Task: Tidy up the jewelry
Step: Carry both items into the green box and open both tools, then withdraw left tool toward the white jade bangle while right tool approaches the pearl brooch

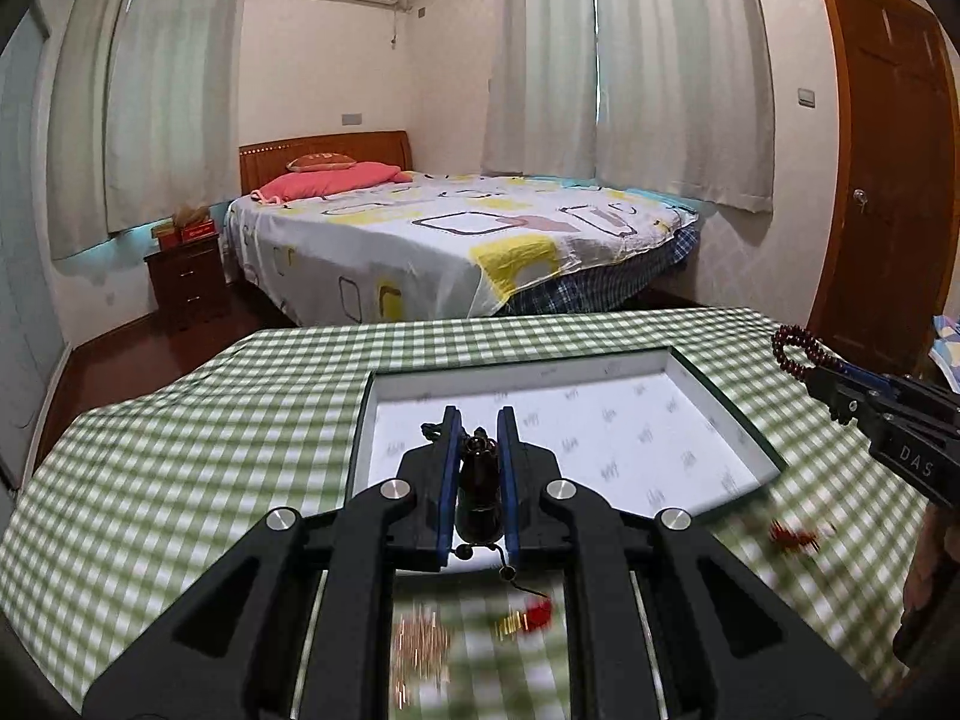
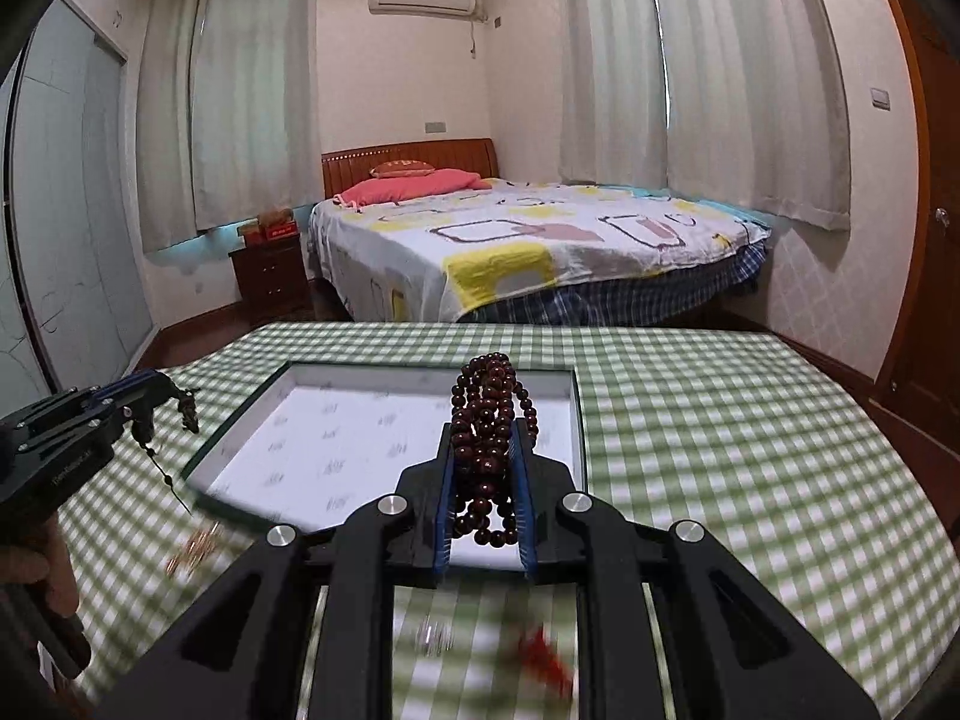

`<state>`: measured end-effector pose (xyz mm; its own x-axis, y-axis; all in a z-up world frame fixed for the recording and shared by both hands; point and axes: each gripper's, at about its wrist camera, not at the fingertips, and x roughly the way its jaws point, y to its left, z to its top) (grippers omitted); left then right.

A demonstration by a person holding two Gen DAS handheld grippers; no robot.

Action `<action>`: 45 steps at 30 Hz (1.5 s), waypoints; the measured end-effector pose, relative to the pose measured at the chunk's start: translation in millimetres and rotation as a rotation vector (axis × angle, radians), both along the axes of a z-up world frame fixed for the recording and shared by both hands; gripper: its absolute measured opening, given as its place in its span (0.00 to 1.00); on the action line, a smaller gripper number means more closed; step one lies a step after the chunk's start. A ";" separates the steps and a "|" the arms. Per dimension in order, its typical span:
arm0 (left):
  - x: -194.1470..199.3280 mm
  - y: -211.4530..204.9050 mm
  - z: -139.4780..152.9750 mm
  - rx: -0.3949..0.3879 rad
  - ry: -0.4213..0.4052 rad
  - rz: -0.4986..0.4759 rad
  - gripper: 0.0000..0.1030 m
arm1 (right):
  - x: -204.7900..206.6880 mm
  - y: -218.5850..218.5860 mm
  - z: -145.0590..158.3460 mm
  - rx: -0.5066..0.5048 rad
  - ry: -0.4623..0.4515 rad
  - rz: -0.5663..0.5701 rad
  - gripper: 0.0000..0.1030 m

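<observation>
Here, both grippers carry jewelry toward the shallow white-lined box (image 2: 336, 420) on the green checked tablecloth (image 2: 720, 450). The left gripper (image 1: 480, 480) pinches a dark brown pendant (image 1: 478, 498) on a cord above the box's near edge; the right gripper (image 2: 485, 480) clamps a coiled dark red bead strand (image 2: 489, 420) likewise. 2 loose pieces (1 gold (image 2: 192, 549), 1 red (image 1: 792, 536)) lie just outside the box, and nothing blocks its floor.

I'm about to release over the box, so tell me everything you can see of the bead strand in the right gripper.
The bead strand is a long string of small, round, glossy dark red-brown beads, wood-like, bunched into several loops. The right gripper has its jaws shut on its middle; one loop stands above the fingertips and others hang below. It is held in the air over the open white-lined box, touching only the blue pads.
</observation>
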<state>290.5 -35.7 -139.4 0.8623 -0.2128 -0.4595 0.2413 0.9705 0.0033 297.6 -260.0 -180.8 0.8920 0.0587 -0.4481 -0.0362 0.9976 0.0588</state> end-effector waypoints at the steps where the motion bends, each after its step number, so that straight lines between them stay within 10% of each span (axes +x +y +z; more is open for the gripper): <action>1: 11.5 -1.3 -1.7 -0.002 0.005 0.001 0.12 | 12.0 -1.3 0.1 0.001 0.000 0.000 0.17; 9: 115.4 -7.8 -33.8 -0.014 0.135 0.025 0.12 | 100.4 -5.9 -25.6 0.013 0.088 0.002 0.17; 22: 180.5 2.3 -71.9 -0.013 0.380 0.081 0.14 | 152.9 -8.5 -62.0 0.003 0.281 -0.019 0.19; 26: 185.1 3.1 -74.5 -0.024 0.414 0.074 0.43 | 155.5 -9.9 -66.7 0.018 0.321 -0.021 0.23; 28: 185.0 0.4 -74.7 -0.019 0.410 0.063 0.45 | 154.7 -11.1 -64.2 0.030 0.316 -0.020 0.51; 30: 184.7 -0.6 -74.6 -0.014 0.410 0.061 0.50 | 153.7 -10.0 -60.7 0.020 0.300 -0.021 0.58; 45: 78.5 9.1 -9.0 -0.086 0.141 0.090 0.68 | 52.1 0.7 -4.4 -0.015 0.056 -0.028 0.58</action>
